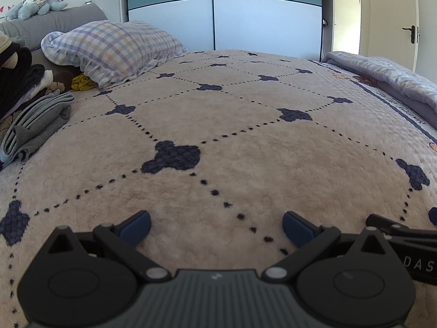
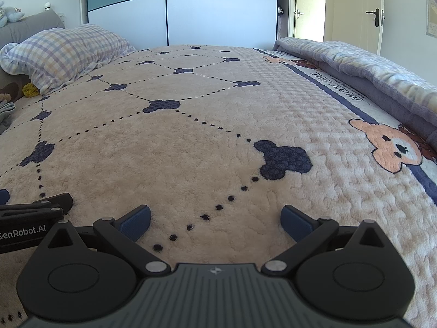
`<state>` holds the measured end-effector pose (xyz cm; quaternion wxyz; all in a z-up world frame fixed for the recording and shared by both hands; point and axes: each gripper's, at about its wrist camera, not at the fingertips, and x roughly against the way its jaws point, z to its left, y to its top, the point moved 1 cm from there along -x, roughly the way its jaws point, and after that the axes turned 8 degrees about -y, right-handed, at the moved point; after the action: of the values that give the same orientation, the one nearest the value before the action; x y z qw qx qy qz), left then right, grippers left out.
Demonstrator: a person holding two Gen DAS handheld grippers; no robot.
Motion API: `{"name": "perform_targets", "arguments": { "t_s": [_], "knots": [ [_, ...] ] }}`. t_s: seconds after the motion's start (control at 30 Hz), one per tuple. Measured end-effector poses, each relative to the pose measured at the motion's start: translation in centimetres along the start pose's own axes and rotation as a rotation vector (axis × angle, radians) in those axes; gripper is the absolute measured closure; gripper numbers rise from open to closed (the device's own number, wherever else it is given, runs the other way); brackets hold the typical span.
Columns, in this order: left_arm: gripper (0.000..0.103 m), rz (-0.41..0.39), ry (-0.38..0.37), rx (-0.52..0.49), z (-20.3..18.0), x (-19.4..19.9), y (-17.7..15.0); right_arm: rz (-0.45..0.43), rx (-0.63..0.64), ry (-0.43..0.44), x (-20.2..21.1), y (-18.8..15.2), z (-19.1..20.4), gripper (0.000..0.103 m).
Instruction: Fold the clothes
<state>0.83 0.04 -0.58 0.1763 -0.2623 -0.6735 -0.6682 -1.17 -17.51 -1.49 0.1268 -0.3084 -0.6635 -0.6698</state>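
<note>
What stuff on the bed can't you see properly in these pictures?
- Dark clothes pile, left wrist view: cut off by the left edge.
- Yellow thing, left wrist view: partly hidden under the checked pillow.
- Writing on the blanket's border, right wrist view: too small to read.
- Folded grey garment, right wrist view: mostly cut off by the left edge.
</note>
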Motion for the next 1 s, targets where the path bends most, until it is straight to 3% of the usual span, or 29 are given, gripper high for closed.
{"name": "perform_targets", "arguments": {
  "t_s": [1.0],
  "knots": [
    [0.000,0.006,-0.008,0.010,0.20,-0.03,-0.04,0.004,-0.007,0.006,-0.18,0.03,-0.21,0.000]
  ]
}}
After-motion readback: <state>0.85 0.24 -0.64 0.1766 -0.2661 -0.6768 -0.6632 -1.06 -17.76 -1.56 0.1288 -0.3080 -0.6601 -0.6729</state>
